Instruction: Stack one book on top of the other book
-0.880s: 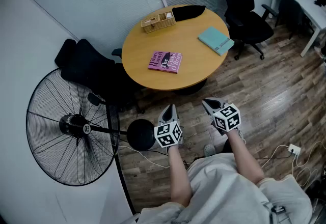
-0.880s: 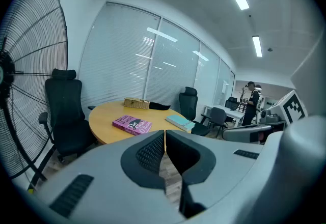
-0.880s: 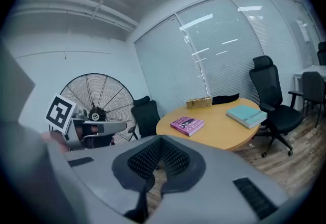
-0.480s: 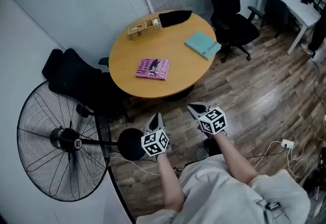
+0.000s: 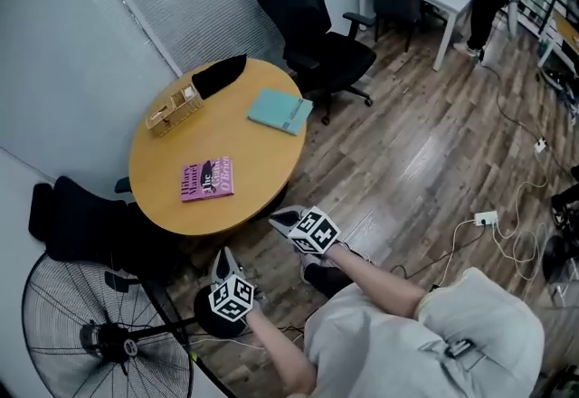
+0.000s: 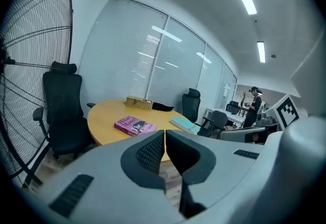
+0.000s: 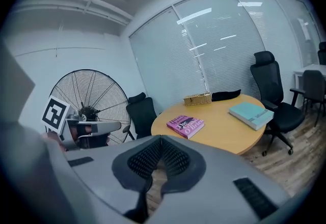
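My left claw (image 5: 221, 259) and my right claw (image 5: 279, 218) are both pressed together with nothing in them, near the edge of the round desk (image 5: 163, 202), and on it the pink book (image 5: 207, 179) and the blue book (image 5: 280, 110) lie flat and well apart.

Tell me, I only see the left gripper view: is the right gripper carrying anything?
Observer: No. The right gripper is shut, with nothing between its jaws.
Operator: Anything on the floor near me?
Observer: A white power strip with cables lies on the floor to your right.
Operator: Where exactly does the teal book sit?
Observer: The teal book lies at the rim of the table, by the black office chair.
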